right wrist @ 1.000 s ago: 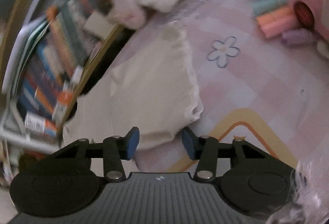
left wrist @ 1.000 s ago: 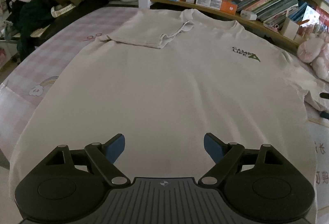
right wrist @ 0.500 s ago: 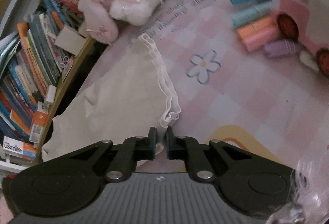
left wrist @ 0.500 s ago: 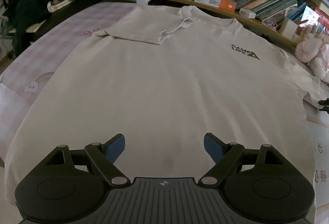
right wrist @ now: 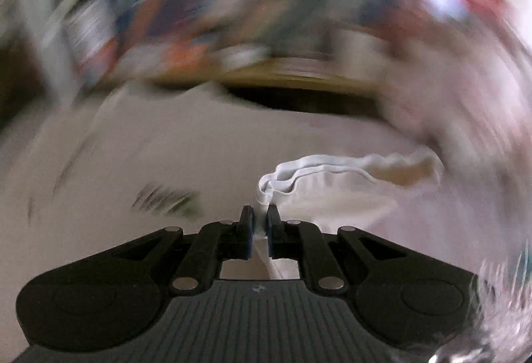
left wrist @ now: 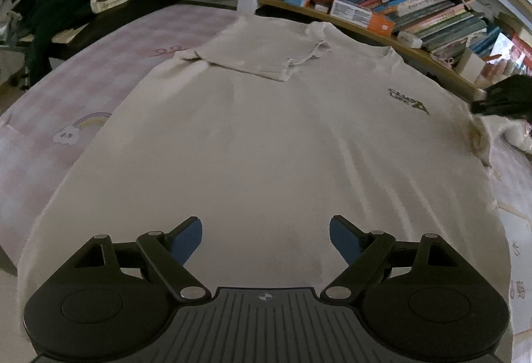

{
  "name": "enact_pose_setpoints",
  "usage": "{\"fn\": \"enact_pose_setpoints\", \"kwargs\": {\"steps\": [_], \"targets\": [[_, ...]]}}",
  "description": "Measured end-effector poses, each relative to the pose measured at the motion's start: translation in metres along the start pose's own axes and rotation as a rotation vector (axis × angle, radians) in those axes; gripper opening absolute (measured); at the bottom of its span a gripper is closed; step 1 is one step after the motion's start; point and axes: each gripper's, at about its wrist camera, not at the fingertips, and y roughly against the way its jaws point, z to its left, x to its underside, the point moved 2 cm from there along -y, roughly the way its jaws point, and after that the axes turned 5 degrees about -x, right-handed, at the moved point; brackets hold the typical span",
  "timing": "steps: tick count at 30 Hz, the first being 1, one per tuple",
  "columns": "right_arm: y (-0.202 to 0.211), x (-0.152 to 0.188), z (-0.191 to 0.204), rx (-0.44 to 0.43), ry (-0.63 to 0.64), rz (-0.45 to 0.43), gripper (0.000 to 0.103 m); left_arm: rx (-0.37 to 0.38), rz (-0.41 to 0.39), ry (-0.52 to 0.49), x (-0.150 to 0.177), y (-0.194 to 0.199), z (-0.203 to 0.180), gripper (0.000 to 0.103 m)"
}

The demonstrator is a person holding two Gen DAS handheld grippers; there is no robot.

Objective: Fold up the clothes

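Pink checked bedspread [left wrist: 109,70] (dim light), crammed bookshelf [left wrist: 392,7] behind.

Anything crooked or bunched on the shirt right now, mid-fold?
Nothing damaged. The T-shirt lies flat, its far-left sleeve already folded in. The only bunching is the right sleeve, puckered where the right tongs pinch its hem. The left tongs hang open above the shirt's near part.

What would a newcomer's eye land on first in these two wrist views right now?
The big cream T-shirt spread flat over the pink checked bedspread, one sleeve already folded in near the collar. Next, the right gripper, shut on the other sleeve's hem and lifting it against a motion-blurred background. The left gripper hovers open above the shirt's lower edge, with the crowded bookshelf behind.
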Motion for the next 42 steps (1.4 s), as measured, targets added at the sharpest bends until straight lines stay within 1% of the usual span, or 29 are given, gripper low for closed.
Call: {"fn": "enact_pose_setpoints", "kwargs": {"steps": [2, 3, 4, 5, 6, 7, 8, 10, 12, 14, 16, 20, 25, 28, 29, 30, 32, 33, 34, 35, 37, 39, 41, 42], "targets": [[-0.014, 0.011, 0.035, -0.041, 0.185, 0.085, 0.008, -0.005, 0.004, 0.015, 0.000, -0.001, 0.006, 0.086], [-0.019, 0.019, 0.046, -0.058, 0.230, 0.111, 0.009, -0.007, 0.006, 0.024, -0.001, -0.002, 0.009, 0.086], [-0.023, 0.028, 0.056, -0.075, 0.275, 0.137, 0.013, -0.008, 0.008, 0.032, -0.001, -0.003, 0.012, 0.086], [-0.025, 0.035, 0.063, -0.093, 0.296, 0.145, 0.023, -0.010, 0.011, 0.039, -0.001, -0.003, 0.014, 0.086], [-0.022, 0.038, 0.063, -0.111, 0.273, 0.121, 0.056, -0.013, 0.013, 0.046, -0.001, -0.004, 0.016, 0.086], [-0.018, 0.041, 0.062, -0.141, 0.235, 0.101, 0.066, -0.014, 0.016, 0.052, -0.001, -0.005, 0.018, 0.086], [-0.014, 0.044, 0.056, -0.195, 0.163, 0.090, 0.070, -0.014, 0.018, 0.057, -0.001, -0.006, 0.019, 0.087], [-0.005, 0.049, 0.041, -0.289, 0.017, 0.071, 0.070, -0.010, 0.017, 0.056, -0.002, -0.008, 0.019, 0.089], [0.001, 0.053, 0.025, -0.316, -0.085, 0.063, 0.070, -0.007, 0.015, 0.049, -0.003, -0.009, 0.018, 0.089], [0.008, 0.054, 0.008, -0.286, -0.152, 0.032, 0.070, -0.004, 0.013, 0.040, -0.003, -0.010, 0.018, 0.090], [0.014, 0.048, -0.007, -0.246, -0.190, -0.008, 0.070, 0.000, 0.012, 0.031, -0.003, -0.010, 0.017, 0.090], [0.008, 0.021, -0.023, -0.162, -0.170, -0.059, 0.070, 0.005, 0.011, 0.012, -0.002, -0.010, 0.015, 0.090], [-0.036, -0.022, -0.013, -0.092, -0.029, -0.023, 0.067, 0.001, 0.012, -0.011, 0.000, -0.009, 0.013, 0.090], [-0.074, -0.038, 0.000, -0.035, 0.012, 0.020, 0.060, -0.006, 0.016, -0.035, 0.001, -0.008, 0.011, 0.090], [-0.083, -0.039, 0.002, -0.001, 0.018, 0.029, 0.056, -0.009, 0.018, -0.043, 0.002, -0.008, 0.010, 0.090], [-0.092, -0.041, 0.004, 0.033, 0.023, 0.039, 0.049, -0.012, 0.020, -0.051, 0.003, -0.007, 0.009, 0.090], [-0.102, -0.041, 0.003, 0.072, 0.001, 0.036, 0.038, -0.015, 0.024, -0.060, 0.004, -0.006, 0.009, 0.090], [-0.104, -0.040, 0.001, 0.081, -0.021, 0.029, 0.023, -0.017, 0.025, -0.060, 0.004, -0.007, 0.010, 0.090], [-0.102, -0.039, -0.001, 0.086, -0.043, 0.014, 0.017, -0.018, 0.025, -0.057, 0.004, -0.007, 0.010, 0.090], [-0.097, -0.039, -0.001, 0.097, -0.051, -0.013, 0.005, -0.019, 0.025, -0.055, 0.003, -0.007, 0.011, 0.090], [-0.085, -0.039, 0.001, 0.110, -0.058, -0.074, 0.005, -0.022, 0.026, -0.056, 0.003, -0.008, 0.010, 0.090], [-0.068, -0.039, 0.016, 0.069, -0.005, -0.159, 0.005, -0.025, 0.027, -0.059, 0.002, -0.009, 0.009, 0.090], [-0.064, -0.038, 0.033, 0.018, 0.074, -0.178, 0.005, -0.025, 0.029, -0.064, 0.001, -0.010, 0.008, 0.090], [-0.067, -0.038, 0.040, 0.005, 0.101, -0.169, 0.005, -0.023, 0.031, -0.068, 0.001, -0.010, 0.008, 0.090]]}}
